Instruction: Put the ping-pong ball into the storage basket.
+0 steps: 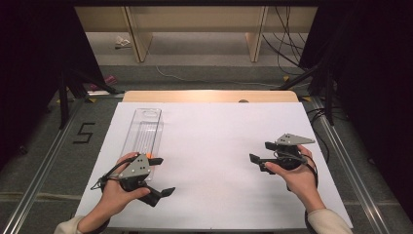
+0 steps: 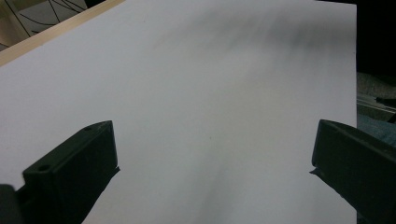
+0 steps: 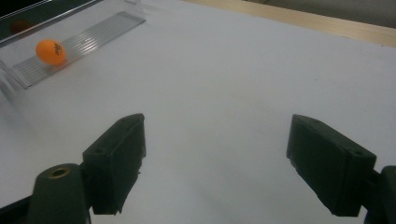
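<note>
Left gripper [image 1: 157, 183] sits near the front-left corner of the tabletop [image 1: 219, 146], held low in the person's left hand [image 1: 114, 195], nose aimed toward the table's middle. In the left gripper view its jaws stand wide apart, with bare white surface between them; nothing is pinched.

Right gripper [image 1: 258, 155] hovers near the right edge of the tabletop, about midway between front and back, held in the right hand [image 1: 294, 175] and pointing left across the table. In the right gripper view its jaws are also spread wide, with white tabletop between them and nothing gripped.

Orange ball [image 3: 50, 51] lies inside the clear tray [image 1: 146, 122], on the ribbed floor at the tray's near end. In the high view only a sliver of orange [image 1: 150, 155] shows just past the left gripper's grey plate. The tray is long and narrow and lies along the left side of the tabletop, with its far end reaching toward the back-left corner and its near end just beside the left hand.

The ball is close behind the left gripper, not between its jaws. It is well apart from the right gripper, which faces it across the white surface.

The two grippers are well apart, one on each side of the tabletop.
</note>
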The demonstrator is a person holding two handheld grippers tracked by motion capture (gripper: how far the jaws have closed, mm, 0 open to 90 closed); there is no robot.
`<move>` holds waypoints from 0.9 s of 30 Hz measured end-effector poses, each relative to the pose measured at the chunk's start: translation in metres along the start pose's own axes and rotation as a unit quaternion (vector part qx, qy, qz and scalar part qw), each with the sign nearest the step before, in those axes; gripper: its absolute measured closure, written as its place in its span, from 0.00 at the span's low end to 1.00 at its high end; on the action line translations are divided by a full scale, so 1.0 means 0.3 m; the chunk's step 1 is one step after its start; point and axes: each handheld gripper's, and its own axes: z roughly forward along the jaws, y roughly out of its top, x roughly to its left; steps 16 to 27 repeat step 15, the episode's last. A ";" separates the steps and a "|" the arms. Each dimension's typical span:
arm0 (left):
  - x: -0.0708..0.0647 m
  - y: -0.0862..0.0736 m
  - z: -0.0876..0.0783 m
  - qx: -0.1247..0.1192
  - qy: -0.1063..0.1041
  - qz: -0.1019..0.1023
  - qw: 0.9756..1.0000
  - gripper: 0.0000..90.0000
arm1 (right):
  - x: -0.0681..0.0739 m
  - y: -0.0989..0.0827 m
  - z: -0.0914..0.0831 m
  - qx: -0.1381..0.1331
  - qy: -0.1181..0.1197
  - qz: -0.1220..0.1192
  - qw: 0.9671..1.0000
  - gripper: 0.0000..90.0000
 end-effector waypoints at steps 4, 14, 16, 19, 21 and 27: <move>0.000 0.000 0.000 0.000 0.000 0.000 1.000 0.00 | 0.002 -0.001 0.001 0.000 0.000 -0.002 1.000 0.23; 0.004 0.001 0.000 0.000 0.000 0.000 1.000 0.00 | 0.004 -0.003 0.000 0.002 0.000 -0.003 1.000 0.24; 0.004 0.001 0.000 0.000 0.000 0.000 1.000 0.00 | 0.004 -0.003 0.000 0.002 0.000 -0.003 1.000 0.24; 0.004 0.001 0.000 0.000 0.000 0.000 1.000 0.00 | 0.004 -0.003 0.000 0.002 0.000 -0.003 1.000 0.24; 0.004 0.001 0.000 0.000 0.000 0.000 1.000 0.00 | 0.004 -0.003 0.000 0.002 0.000 -0.003 1.000 0.24; 0.004 0.001 0.000 0.000 0.000 0.000 1.000 0.00 | 0.004 -0.003 0.000 0.002 0.000 -0.003 1.000 0.24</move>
